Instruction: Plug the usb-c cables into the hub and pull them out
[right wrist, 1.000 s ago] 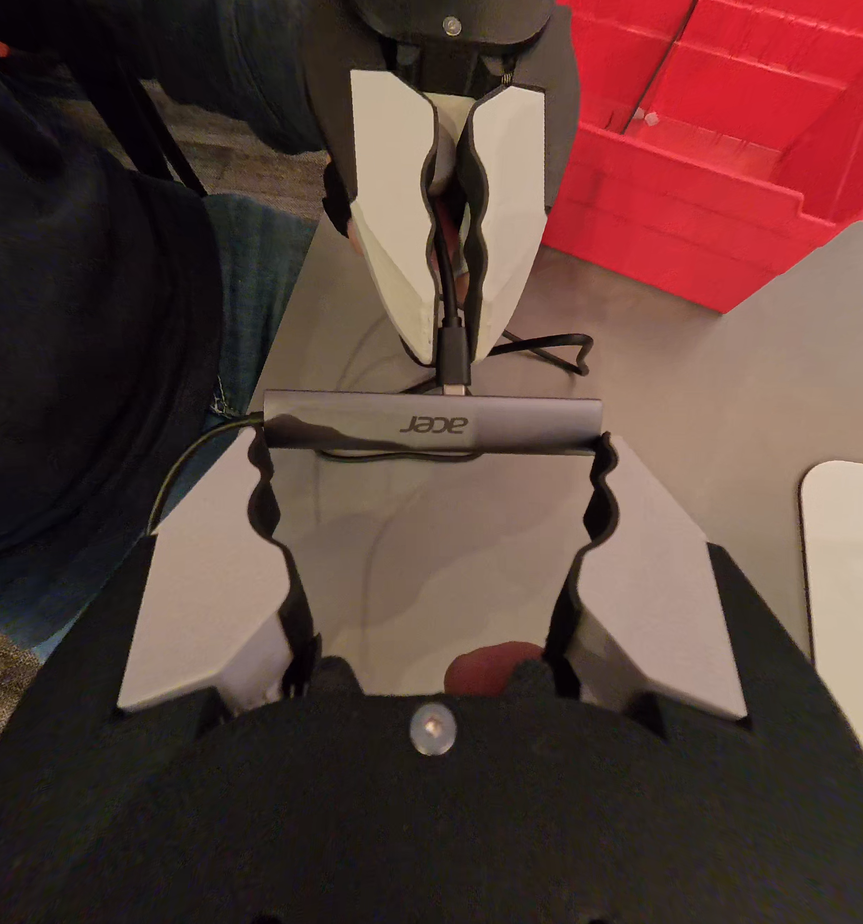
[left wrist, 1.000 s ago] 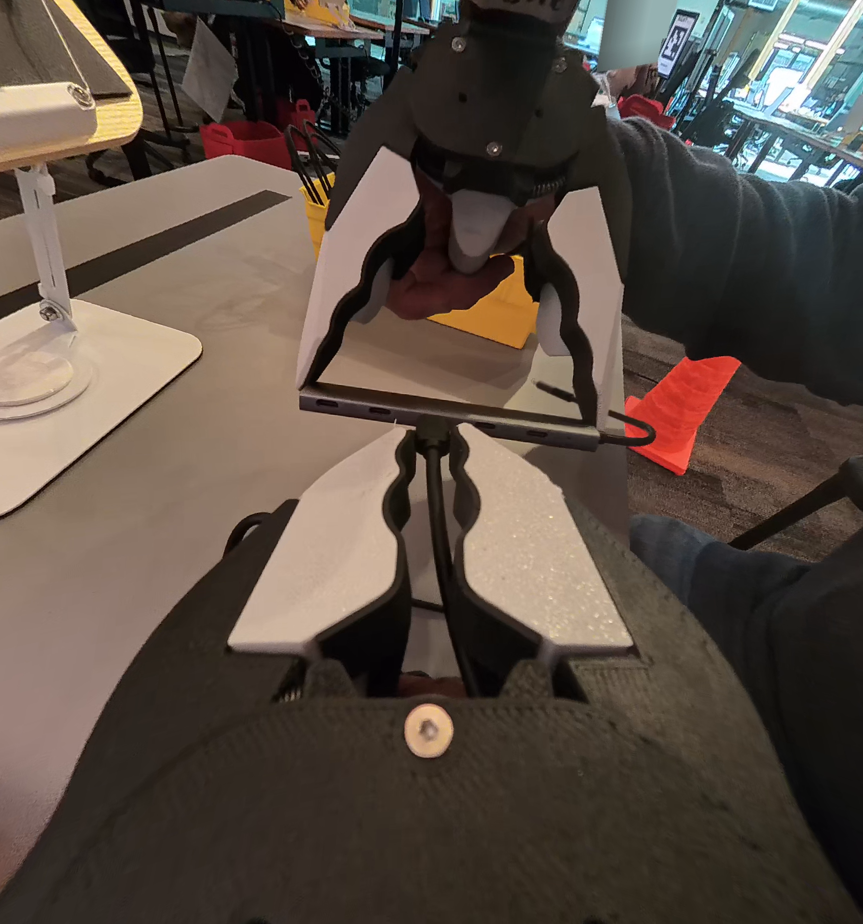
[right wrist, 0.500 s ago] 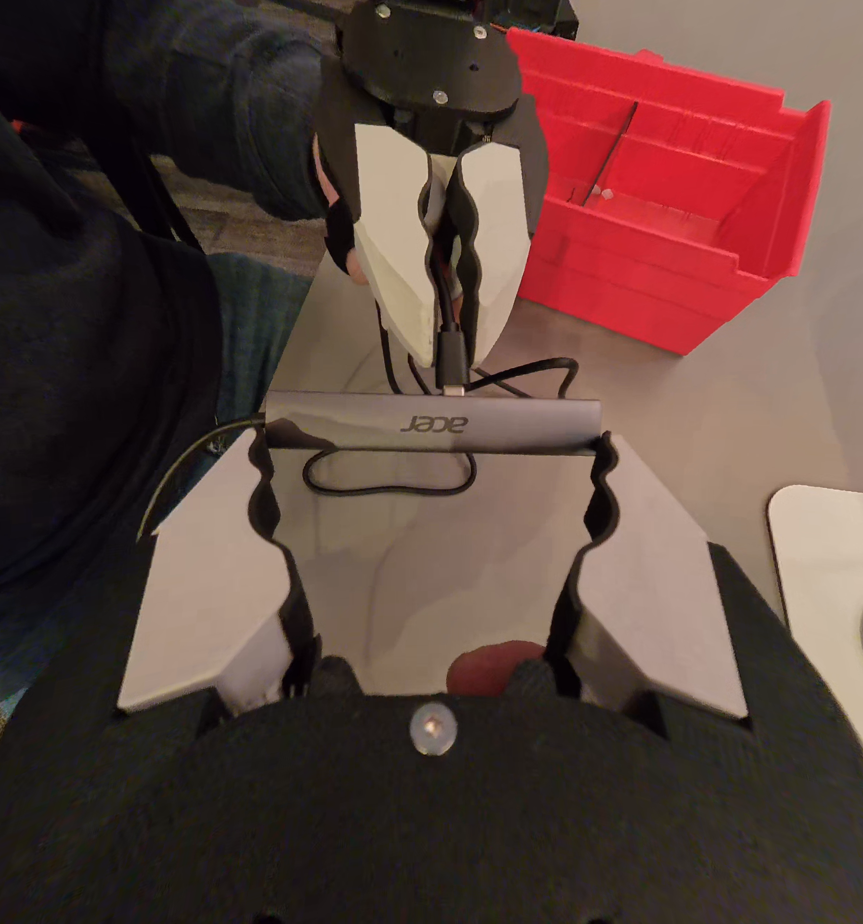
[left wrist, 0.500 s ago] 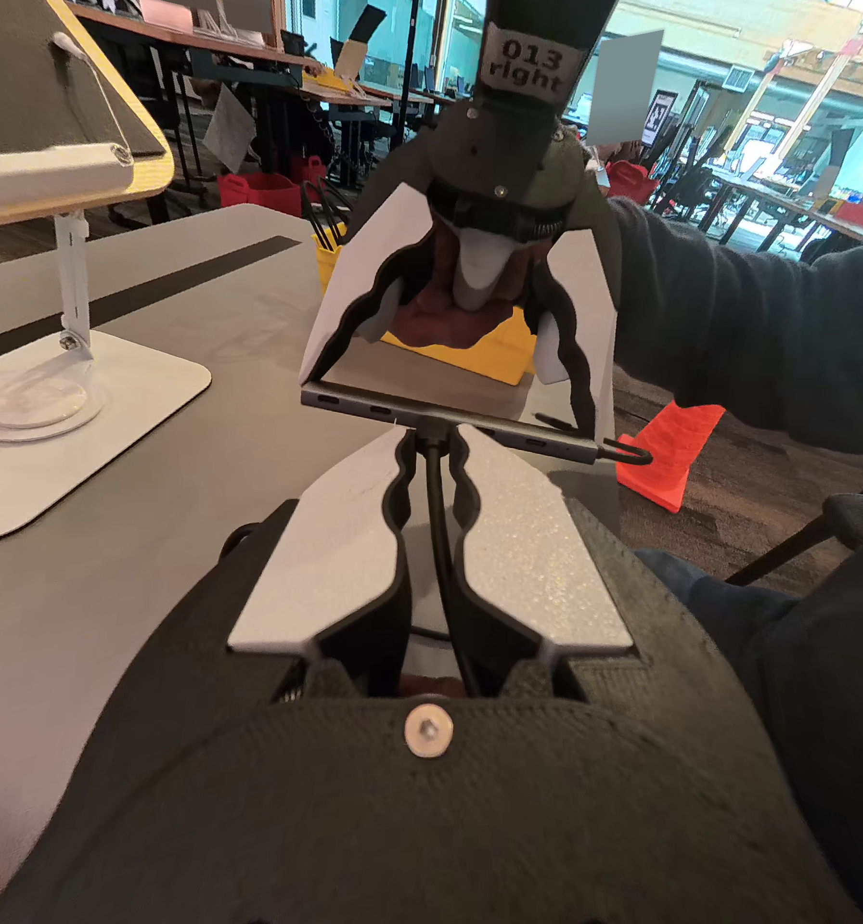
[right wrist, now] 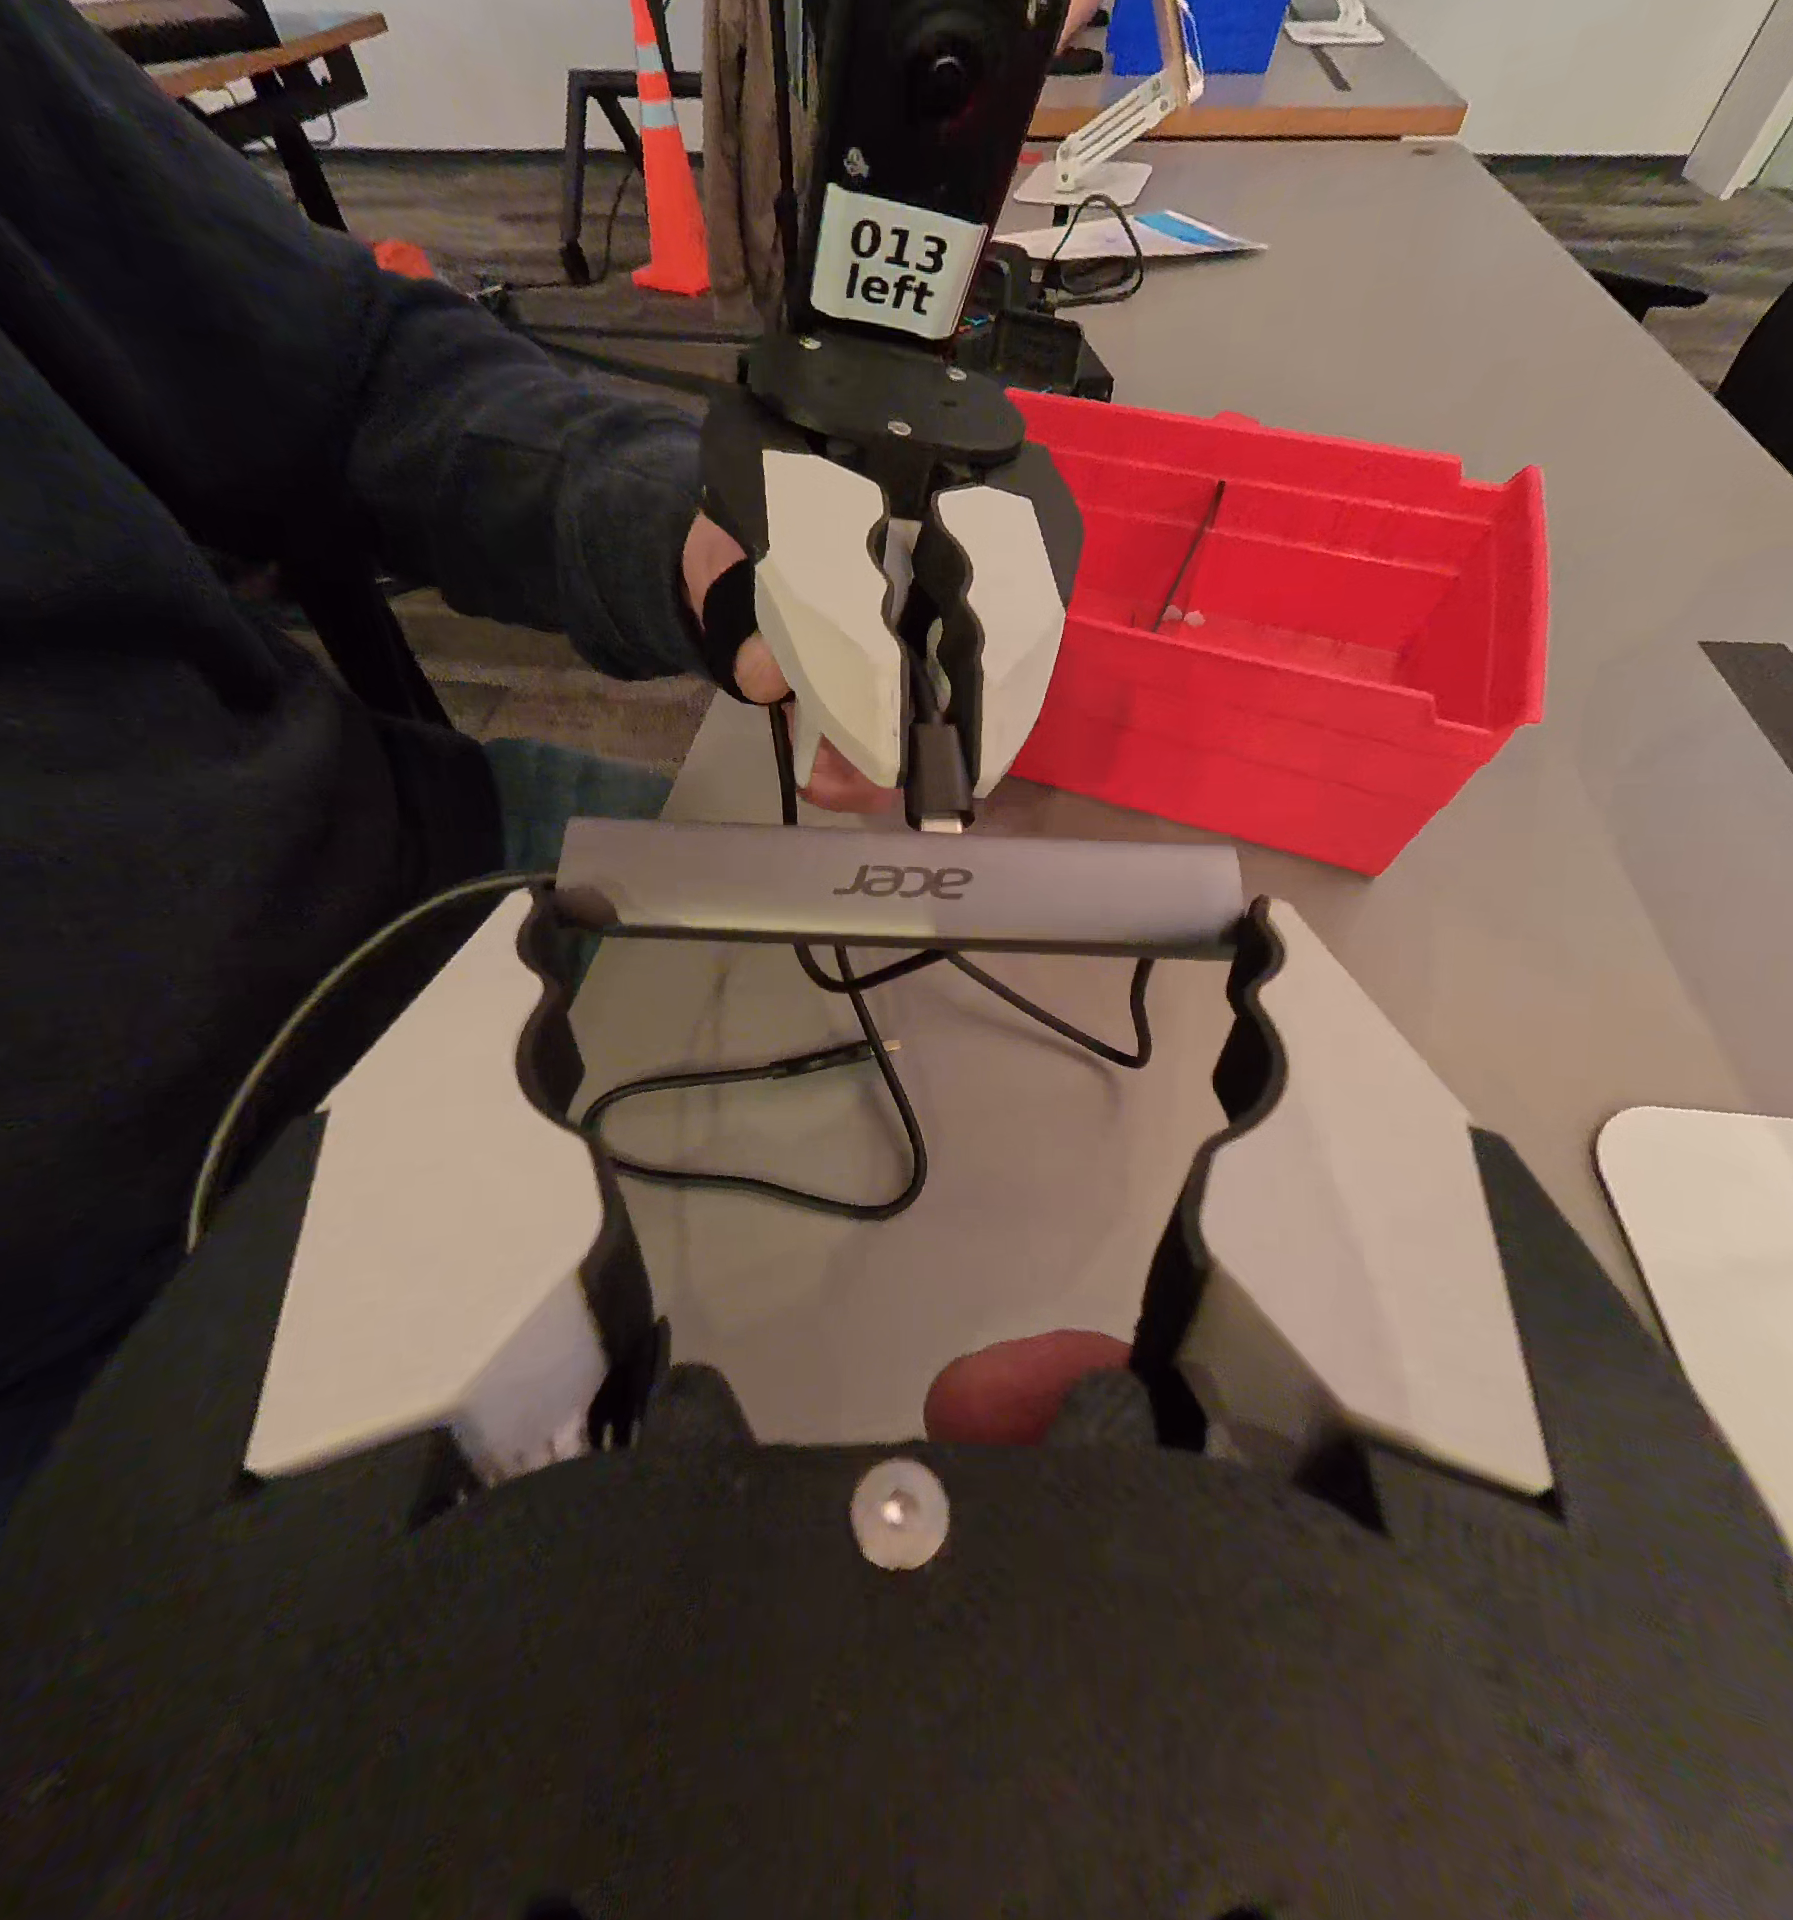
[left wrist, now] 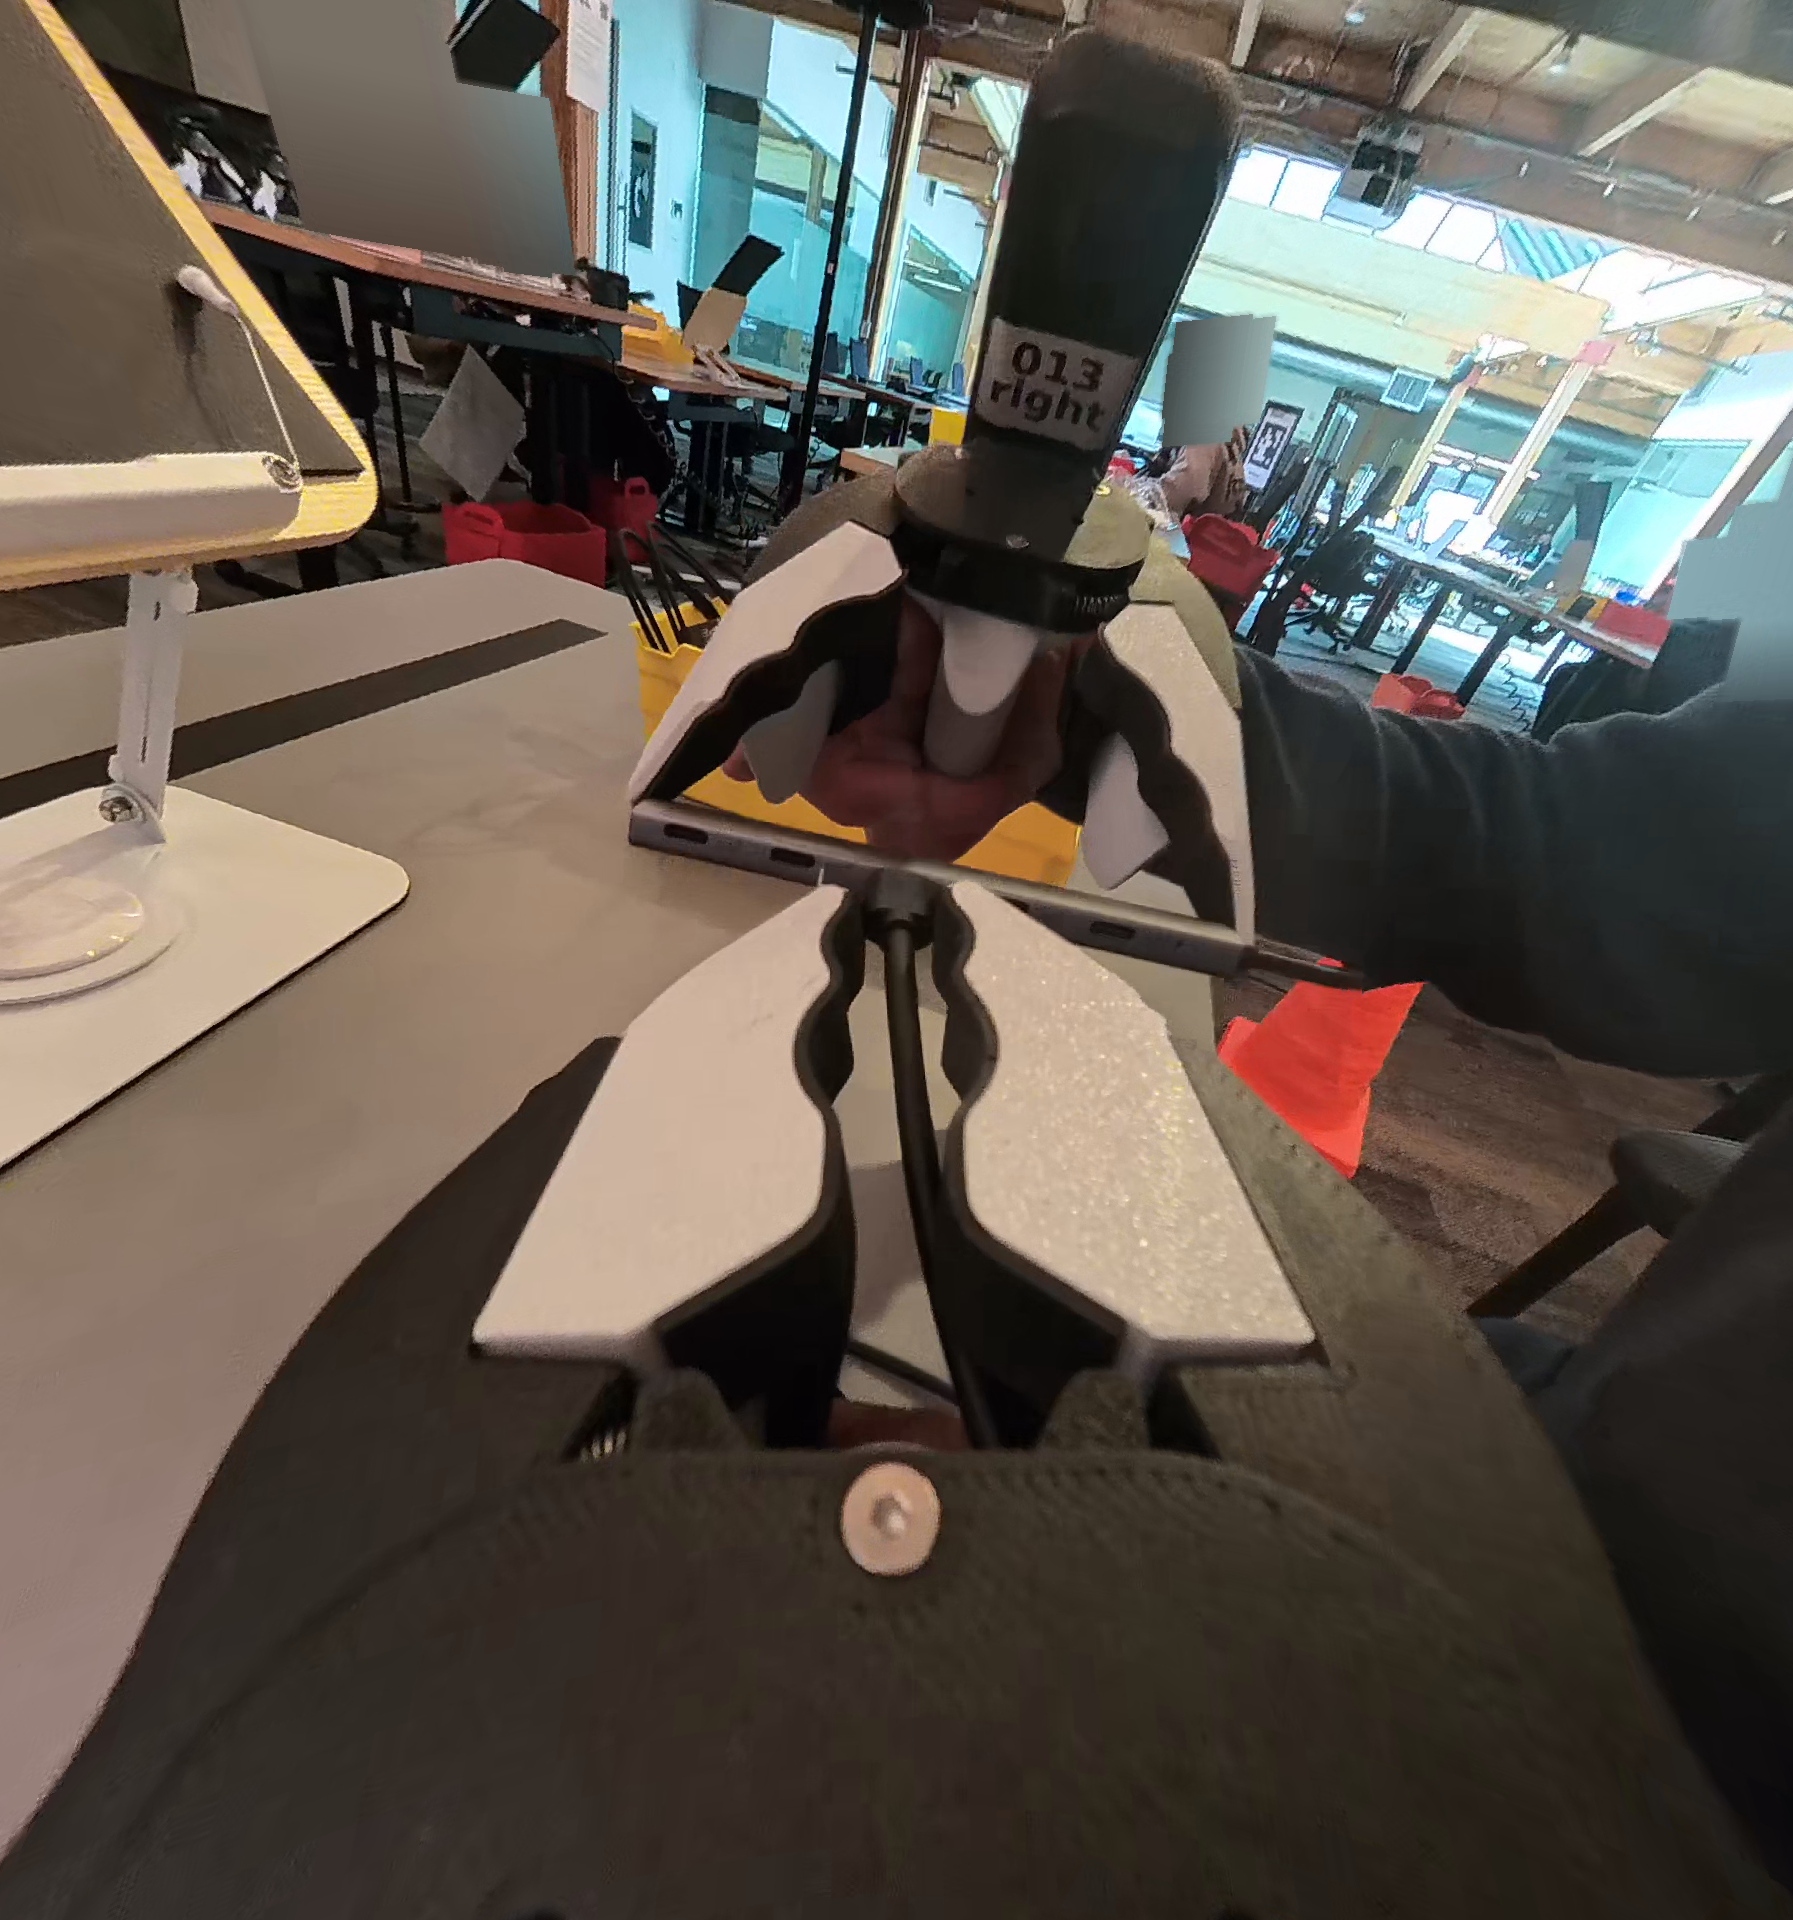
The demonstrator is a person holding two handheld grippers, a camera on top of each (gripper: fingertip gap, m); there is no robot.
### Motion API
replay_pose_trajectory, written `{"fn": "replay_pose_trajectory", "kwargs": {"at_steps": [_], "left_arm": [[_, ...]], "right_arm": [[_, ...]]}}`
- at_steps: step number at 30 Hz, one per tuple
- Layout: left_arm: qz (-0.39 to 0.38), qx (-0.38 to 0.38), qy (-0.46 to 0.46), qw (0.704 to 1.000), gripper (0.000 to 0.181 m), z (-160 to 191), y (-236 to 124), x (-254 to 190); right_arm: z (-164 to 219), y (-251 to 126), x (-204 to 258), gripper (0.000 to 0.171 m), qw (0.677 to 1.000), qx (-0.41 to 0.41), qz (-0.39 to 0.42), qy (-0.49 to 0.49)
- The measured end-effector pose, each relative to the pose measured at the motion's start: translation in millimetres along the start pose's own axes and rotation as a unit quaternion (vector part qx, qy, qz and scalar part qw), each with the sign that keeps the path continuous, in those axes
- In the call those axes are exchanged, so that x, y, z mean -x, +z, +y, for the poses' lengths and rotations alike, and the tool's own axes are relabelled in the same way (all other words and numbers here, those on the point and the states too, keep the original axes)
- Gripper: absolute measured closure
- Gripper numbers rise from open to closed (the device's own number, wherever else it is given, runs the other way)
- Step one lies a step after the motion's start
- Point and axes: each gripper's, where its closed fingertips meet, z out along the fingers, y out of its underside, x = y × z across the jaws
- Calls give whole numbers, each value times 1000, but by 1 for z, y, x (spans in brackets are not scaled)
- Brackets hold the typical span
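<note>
Our right gripper [right wrist: 897, 914] spans the hub [right wrist: 892, 883] end to end above the worktop [right wrist: 1494, 883], jaws spread and clamping it; our left gripper [left wrist: 897, 914] pinches the usb-c cable [left wrist: 913, 1091] at a port; tilt could jam the plug, or the hub may slip.

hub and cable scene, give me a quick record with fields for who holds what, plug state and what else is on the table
hub: slim grey metal usb hub, held off the table by its two ends
right gripper: shut on the hub
left gripper: shut on the black usb-c cable near its plug
plug state: plug tip at the hub's edge; seated or just out, cannot tell
loose cable: second black cable on the grey table under the hub
other: red plastic bin, white stand base
</note>
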Motion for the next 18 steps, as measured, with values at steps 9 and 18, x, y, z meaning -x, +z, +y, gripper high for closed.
{"fn": "replay_pose_trajectory", "kwargs": {"at_steps": [9,18], "left_arm": [[14,-6,1,1000,169,-3,-2,-4],[11,15,8,1000,169,-1,-2,-3]], "right_arm": [[-6,0,3,47,1000,-19,-14,-2],[-6,3,3,48,1000,-8,-18,-9]]}}
